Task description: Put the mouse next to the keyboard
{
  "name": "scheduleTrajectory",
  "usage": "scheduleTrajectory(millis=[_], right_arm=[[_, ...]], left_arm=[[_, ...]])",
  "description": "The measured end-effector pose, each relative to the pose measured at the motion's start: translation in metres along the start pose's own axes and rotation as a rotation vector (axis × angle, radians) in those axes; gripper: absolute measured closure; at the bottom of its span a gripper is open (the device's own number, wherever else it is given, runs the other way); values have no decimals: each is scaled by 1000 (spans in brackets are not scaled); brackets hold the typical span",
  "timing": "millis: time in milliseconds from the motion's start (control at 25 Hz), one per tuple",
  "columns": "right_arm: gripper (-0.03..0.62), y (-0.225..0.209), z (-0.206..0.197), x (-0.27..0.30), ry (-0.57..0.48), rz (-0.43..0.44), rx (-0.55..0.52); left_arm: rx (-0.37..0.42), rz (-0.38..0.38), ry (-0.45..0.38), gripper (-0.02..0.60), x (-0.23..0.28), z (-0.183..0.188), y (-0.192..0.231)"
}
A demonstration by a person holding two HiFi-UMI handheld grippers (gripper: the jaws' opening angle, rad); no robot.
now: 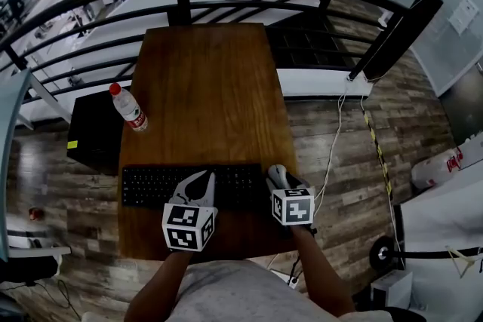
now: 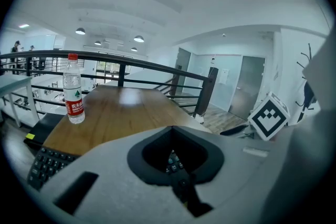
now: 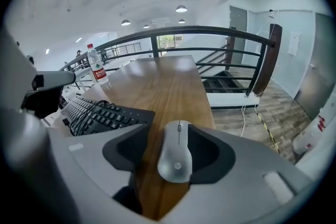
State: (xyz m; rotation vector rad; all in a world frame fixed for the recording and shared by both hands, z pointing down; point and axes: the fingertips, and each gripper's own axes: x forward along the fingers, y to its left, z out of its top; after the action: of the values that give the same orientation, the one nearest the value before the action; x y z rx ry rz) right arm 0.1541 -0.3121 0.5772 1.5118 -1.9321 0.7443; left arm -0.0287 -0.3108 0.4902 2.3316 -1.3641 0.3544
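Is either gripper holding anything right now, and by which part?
Nothing held. The mouse lies on the table between the right gripper's open jaws, gap at its left; left gripper shut, empty.

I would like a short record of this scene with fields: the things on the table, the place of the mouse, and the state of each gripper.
table: wooden; bears three things
keyboard: black, at the near end
mouse: grey, on the wood right of the keyboard, a gap between them
water bottle: upright, by the left edge
right gripper: jaws open, mouse between them
left gripper: jaws together, empty, over the keyboard
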Motion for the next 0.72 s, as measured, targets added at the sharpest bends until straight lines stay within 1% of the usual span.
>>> scheduleTrajectory(millis=[280, 520, 720], right_arm=[[382, 19, 22, -31, -103, 50, -31], [425, 43, 45, -70, -217, 120, -74], [448, 56, 56, -101, -302, 159, -100]], left_arm=[[-5, 29, -31, 589, -20, 4, -3], [-8, 34, -49, 589, -37, 5, -13], [1, 29, -57, 589, -49, 4, -24]])
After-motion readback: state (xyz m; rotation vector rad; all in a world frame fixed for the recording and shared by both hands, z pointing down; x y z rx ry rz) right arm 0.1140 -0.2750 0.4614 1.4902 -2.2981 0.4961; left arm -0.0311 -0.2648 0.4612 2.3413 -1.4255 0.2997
